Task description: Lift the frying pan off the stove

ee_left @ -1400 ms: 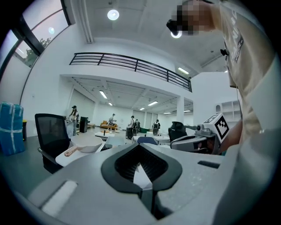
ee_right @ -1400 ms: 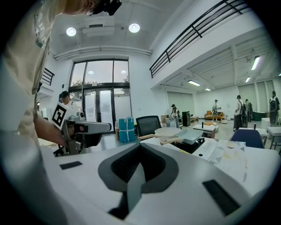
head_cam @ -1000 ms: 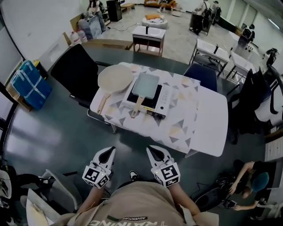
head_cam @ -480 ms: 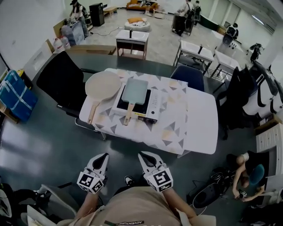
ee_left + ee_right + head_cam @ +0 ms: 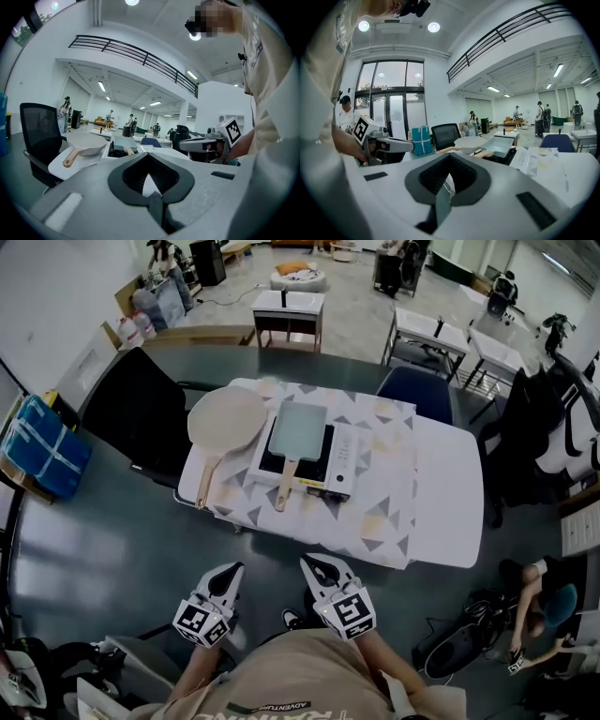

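A pale green rectangular frying pan (image 5: pixel 298 424) with a wooden handle (image 5: pixel 284 489) sits on the black-and-white portable stove (image 5: pixel 340 459) on the patterned table (image 5: pixel 403 512). The same pan (image 5: pixel 504 146) shows small in the right gripper view and small (image 5: pixel 123 142) in the left gripper view. My left gripper (image 5: pixel 230 573) and right gripper (image 5: pixel 315 565) hang shut and empty in front of my torso, well short of the table. Each gripper view looks over its own closed jaws, the left gripper (image 5: pixel 151 197) and the right gripper (image 5: pixel 443 192).
A round beige pan (image 5: pixel 226 415) with a wooden handle lies on the table left of the stove. A black chair (image 5: pixel 141 401) stands at the table's left, a blue chair (image 5: pixel 420 393) behind it. A blue bag (image 5: pixel 42 446) sits far left. Other people and desks fill the background.
The head view has swayed, so the table has shifted a little in the picture. Both grippers stay shut and low in front of my body.
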`<state>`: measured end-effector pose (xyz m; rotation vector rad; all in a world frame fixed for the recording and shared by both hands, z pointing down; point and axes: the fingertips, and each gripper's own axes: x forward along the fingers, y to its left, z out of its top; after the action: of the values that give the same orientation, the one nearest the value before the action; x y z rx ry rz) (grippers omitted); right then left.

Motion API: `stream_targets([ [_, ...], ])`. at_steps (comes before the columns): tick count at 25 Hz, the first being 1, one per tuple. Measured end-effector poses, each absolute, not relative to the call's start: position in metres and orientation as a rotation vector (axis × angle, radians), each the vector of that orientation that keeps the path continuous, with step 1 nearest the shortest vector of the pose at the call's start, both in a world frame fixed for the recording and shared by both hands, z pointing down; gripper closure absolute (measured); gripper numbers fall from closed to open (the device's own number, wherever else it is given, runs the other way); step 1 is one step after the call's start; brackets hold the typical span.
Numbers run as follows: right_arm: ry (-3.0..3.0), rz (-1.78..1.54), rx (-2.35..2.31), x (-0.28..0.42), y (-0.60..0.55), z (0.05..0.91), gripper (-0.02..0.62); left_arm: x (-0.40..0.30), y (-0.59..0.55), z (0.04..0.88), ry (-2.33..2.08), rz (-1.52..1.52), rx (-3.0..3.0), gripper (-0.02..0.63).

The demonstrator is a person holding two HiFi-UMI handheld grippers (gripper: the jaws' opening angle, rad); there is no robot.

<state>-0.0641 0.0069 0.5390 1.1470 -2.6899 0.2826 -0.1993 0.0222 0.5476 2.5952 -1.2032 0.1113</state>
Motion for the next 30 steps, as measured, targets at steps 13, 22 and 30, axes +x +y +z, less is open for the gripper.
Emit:
stream_targets([
  [13, -2.770, 0.264, 1.053, -0.061, -0.099, 0.530, 0.598, -0.174, -0.074, 0.535, -1.211, 0.150, 2.606, 0.607],
  [22, -2.800, 0.277, 0.934, -0.049, -0.141, 0.543, 0.598, -0.146, -0.130, 0.532, -1.232, 0.172, 2.594, 0.607],
  [30, -2.813, 0.279, 0.882, -0.035, -0.169, 0.553, 0.598, -0.124, -0.169, 0.537, -1.255, 0.179, 2.585, 0.607],
])
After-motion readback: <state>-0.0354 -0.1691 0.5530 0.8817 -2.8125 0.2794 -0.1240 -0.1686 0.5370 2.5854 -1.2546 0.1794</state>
